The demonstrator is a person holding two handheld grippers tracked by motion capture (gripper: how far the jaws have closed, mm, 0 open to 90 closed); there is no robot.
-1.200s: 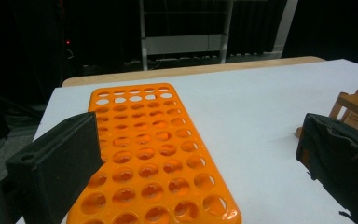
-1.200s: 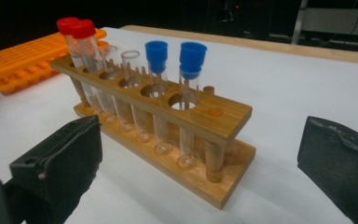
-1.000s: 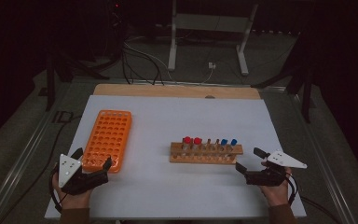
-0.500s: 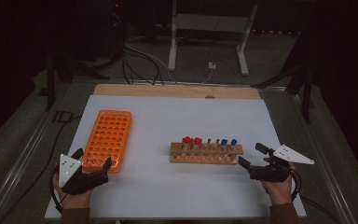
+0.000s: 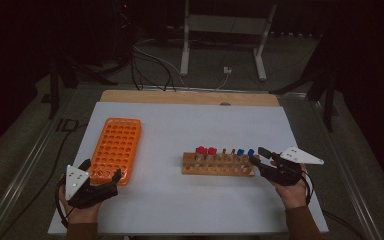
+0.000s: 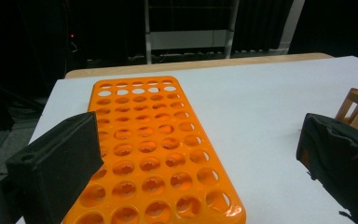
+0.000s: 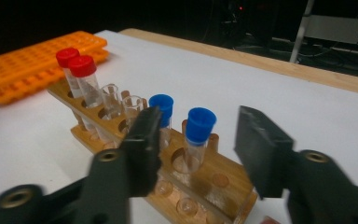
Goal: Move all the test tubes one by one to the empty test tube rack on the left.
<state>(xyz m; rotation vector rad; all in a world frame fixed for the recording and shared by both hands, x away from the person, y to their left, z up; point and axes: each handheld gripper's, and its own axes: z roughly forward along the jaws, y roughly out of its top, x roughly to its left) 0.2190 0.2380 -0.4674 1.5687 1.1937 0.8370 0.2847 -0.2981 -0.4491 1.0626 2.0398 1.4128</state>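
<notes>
A wooden rack [image 5: 217, 170] lies right of the white mat's centre. It holds two red-capped tubes [image 5: 205, 151], two uncapped tubes [image 7: 120, 105] and two blue-capped tubes [image 5: 245, 153]. My right gripper [image 5: 258, 156] is open at the rack's right end. In the right gripper view its jaws [image 7: 200, 140] stand either side of the end blue-capped tube [image 7: 199, 125] without touching it. An empty orange tube rack [image 5: 116, 149] lies at the left. My left gripper [image 5: 100, 170] is open at its near end, jaws wide apart over that corner [image 6: 198, 158].
The white mat [image 5: 180, 125] covers a wooden table whose bare edge [image 5: 190, 97] shows at the back. Cables and a metal stand [image 5: 220, 30] lie on the dark floor beyond. The orange rack [image 6: 144, 140] has several rows of empty holes.
My right gripper has moved forward and slightly left, up to the right end of the wooden rack. The left gripper has stayed where it was.
</notes>
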